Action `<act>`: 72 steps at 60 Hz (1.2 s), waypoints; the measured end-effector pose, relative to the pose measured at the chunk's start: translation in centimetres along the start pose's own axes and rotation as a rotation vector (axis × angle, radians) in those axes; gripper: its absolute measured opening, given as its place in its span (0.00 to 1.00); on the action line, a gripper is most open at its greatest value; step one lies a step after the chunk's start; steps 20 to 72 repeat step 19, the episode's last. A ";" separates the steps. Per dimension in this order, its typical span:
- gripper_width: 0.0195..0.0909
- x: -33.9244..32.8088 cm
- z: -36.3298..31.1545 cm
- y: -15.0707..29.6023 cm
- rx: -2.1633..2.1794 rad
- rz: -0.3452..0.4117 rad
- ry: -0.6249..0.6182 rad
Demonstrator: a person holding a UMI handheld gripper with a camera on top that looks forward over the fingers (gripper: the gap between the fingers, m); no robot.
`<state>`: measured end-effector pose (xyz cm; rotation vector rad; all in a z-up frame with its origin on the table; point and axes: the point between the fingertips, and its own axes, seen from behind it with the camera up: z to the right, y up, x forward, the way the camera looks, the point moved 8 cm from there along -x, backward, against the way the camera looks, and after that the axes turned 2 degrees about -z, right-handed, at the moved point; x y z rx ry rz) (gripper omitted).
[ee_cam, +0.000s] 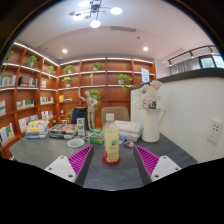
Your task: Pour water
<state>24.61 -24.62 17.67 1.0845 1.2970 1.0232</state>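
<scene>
The claw (pixel 112 158) is standing apart around a yellowish bottle (pixel 112 143) on the table (pixel 40 152); a white vase (pixel 152 122) is sitting at two o'clock, clutter at ten.

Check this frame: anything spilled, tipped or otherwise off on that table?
Nothing stands out. The bottle stands upright on the table between the open fingers, with a gap at either side. The white vase of flowers is upright, and the small dishes sit flat. No spill shows on the tabletop.
</scene>
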 end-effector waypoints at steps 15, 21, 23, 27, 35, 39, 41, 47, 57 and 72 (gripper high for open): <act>0.86 -1.8 -0.2 1.6 -0.009 0.041 0.005; 0.86 -1.8 -0.2 1.8 -0.013 0.045 0.003; 0.86 -1.8 -0.2 1.8 -0.013 0.045 0.003; 0.86 -1.8 -0.2 1.8 -0.013 0.045 0.003; 0.86 -1.8 -0.2 1.8 -0.013 0.045 0.003; 0.86 -1.8 -0.2 1.8 -0.013 0.045 0.003; 0.86 -1.8 -0.2 1.8 -0.013 0.045 0.003; 0.86 -1.8 -0.2 1.8 -0.013 0.045 0.003; 0.86 -1.8 -0.2 1.8 -0.013 0.045 0.003; 0.86 -1.8 -0.2 1.8 -0.013 0.045 0.003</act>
